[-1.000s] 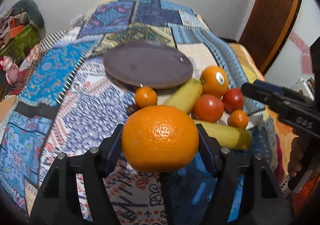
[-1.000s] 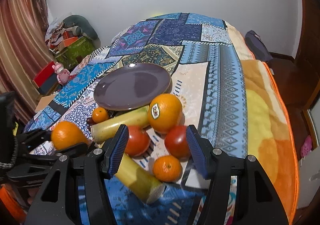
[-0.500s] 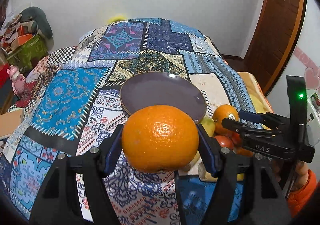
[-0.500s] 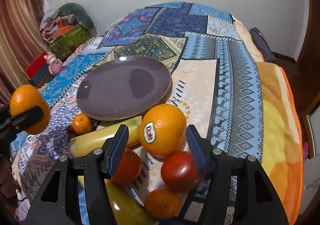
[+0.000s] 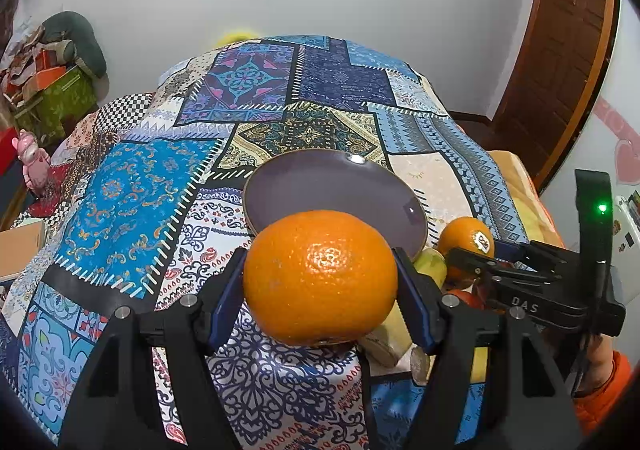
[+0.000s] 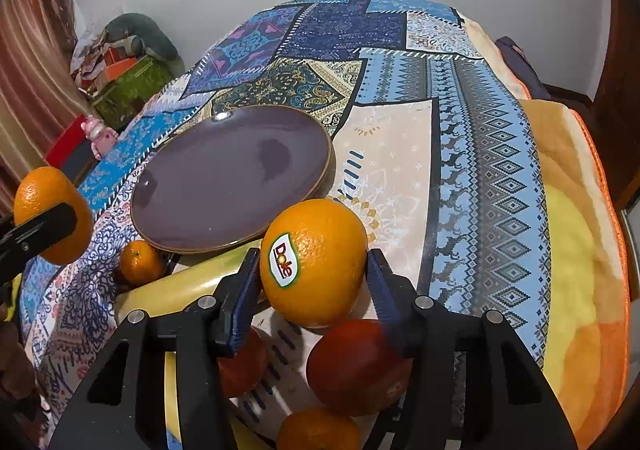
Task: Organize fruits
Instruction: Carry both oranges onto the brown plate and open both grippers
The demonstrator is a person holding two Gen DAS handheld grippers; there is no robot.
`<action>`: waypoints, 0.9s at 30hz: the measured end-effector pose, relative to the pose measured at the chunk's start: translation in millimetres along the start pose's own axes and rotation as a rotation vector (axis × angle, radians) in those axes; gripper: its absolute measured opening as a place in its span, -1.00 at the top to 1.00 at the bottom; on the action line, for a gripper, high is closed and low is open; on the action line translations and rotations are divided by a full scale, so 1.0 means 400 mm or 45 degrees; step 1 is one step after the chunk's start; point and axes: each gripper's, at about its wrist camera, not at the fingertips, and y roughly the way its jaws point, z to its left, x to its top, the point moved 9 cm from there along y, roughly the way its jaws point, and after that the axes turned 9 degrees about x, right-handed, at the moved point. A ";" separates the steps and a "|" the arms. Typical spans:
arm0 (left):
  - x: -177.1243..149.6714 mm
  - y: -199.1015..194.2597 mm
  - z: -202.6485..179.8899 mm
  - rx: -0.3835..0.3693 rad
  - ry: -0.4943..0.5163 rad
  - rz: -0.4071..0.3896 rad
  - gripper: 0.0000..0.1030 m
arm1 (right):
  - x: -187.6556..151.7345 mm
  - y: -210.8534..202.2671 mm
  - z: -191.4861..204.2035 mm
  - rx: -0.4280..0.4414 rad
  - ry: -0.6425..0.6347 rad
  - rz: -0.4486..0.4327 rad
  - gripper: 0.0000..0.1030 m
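Note:
My left gripper [image 5: 320, 282] is shut on a large plain orange [image 5: 320, 277] and holds it up in the air, just short of the empty purple plate [image 5: 316, 182]. It also shows at the left of the right wrist view [image 6: 50, 215]. My right gripper [image 6: 310, 270] is open, its jaws on either side of a Dole-stickered orange [image 6: 316, 262] that rests on the bed beside the plate [image 6: 228, 174]. I cannot tell if the pads touch it.
Around the stickered orange lie two red tomatoes [image 6: 356, 364], small tangerines [image 6: 140, 262] and yellow-green long fruits [image 6: 180, 286], all on a patchwork bedspread [image 6: 480, 170]. Boxes and a pink toy [image 5: 34, 162] sit on the floor at the left.
The left gripper has lifted the plain orange and carried it toward the plate. The right gripper has moved forward so that its jaws flank the stickered orange.

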 end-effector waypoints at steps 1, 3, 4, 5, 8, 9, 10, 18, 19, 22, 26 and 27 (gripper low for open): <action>0.003 0.000 0.003 0.004 -0.002 -0.002 -0.34 | 0.002 -0.003 0.001 -0.005 -0.003 -0.004 0.08; 0.011 -0.004 0.010 0.015 -0.005 -0.010 -0.34 | 0.007 -0.009 0.001 -0.011 -0.008 -0.013 0.08; 0.016 -0.005 0.014 0.018 -0.007 -0.015 -0.34 | 0.010 -0.013 0.001 -0.007 -0.004 -0.019 0.09; 0.021 -0.007 0.018 0.021 -0.010 -0.020 -0.34 | 0.015 -0.016 0.002 -0.002 -0.001 -0.025 0.09; 0.043 -0.014 0.032 0.037 -0.012 -0.042 -0.34 | 0.035 -0.035 0.010 0.005 -0.010 -0.051 0.09; 0.052 -0.018 0.037 0.044 -0.011 -0.052 -0.34 | 0.044 -0.043 0.015 0.006 -0.021 -0.061 0.09; 0.061 -0.020 0.041 0.048 -0.012 -0.060 -0.34 | 0.054 -0.049 0.022 0.007 -0.029 -0.072 0.09; 0.133 -0.021 0.060 0.053 -0.016 -0.099 -0.34 | 0.156 -0.085 0.067 0.024 -0.090 -0.174 0.09; 0.144 -0.019 0.062 0.060 -0.011 -0.107 -0.34 | 0.170 -0.086 0.073 0.029 -0.097 -0.185 0.09; 0.175 -0.011 0.069 0.070 -0.014 -0.124 -0.34 | 0.203 -0.082 0.090 0.035 -0.116 -0.208 0.09; 0.214 0.002 0.076 0.083 -0.013 -0.140 -0.34 | 0.239 -0.070 0.110 0.045 -0.143 -0.222 0.09; 0.223 0.007 0.077 0.084 -0.010 -0.141 -0.34 | 0.249 -0.060 0.116 0.051 -0.149 -0.221 0.09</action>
